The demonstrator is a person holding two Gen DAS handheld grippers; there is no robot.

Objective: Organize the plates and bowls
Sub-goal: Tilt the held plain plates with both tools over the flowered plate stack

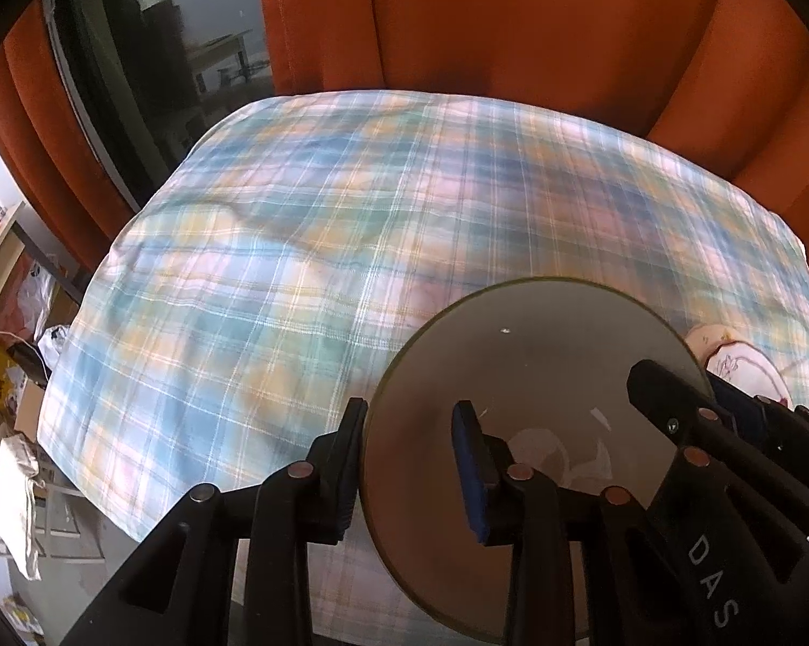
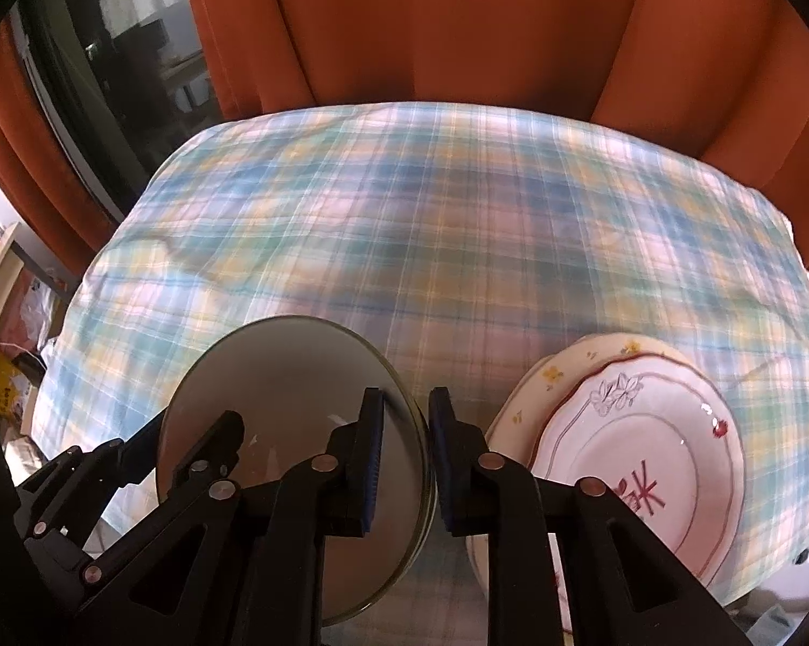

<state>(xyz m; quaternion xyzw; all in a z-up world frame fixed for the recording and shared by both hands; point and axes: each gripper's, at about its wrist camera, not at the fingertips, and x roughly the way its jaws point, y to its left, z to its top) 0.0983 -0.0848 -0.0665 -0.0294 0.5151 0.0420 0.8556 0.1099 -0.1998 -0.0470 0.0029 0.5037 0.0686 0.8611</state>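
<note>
A round grey plate (image 1: 512,366) (image 2: 275,377) lies on the plaid tablecloth (image 1: 297,215) (image 2: 458,215) near the table's front edge. My left gripper (image 1: 409,409) (image 2: 189,425) straddles its left rim, one finger outside and one over the inside, with a strip of plate showing between the pads. My right gripper (image 2: 407,395) (image 1: 684,382) straddles the right rim the same way, its jaws slightly apart around the edge. Just right of the grey plate sits a white plate with red markings (image 2: 647,457) on top of a cream flowered plate (image 2: 555,377) (image 1: 738,355).
Orange curtains (image 2: 458,27) hang behind the table, with a dark window (image 1: 151,54) at the back left. Off the table's left edge, a shelf and floor clutter (image 1: 11,377) lie below. The tablecloth stretches bare behind the plates.
</note>
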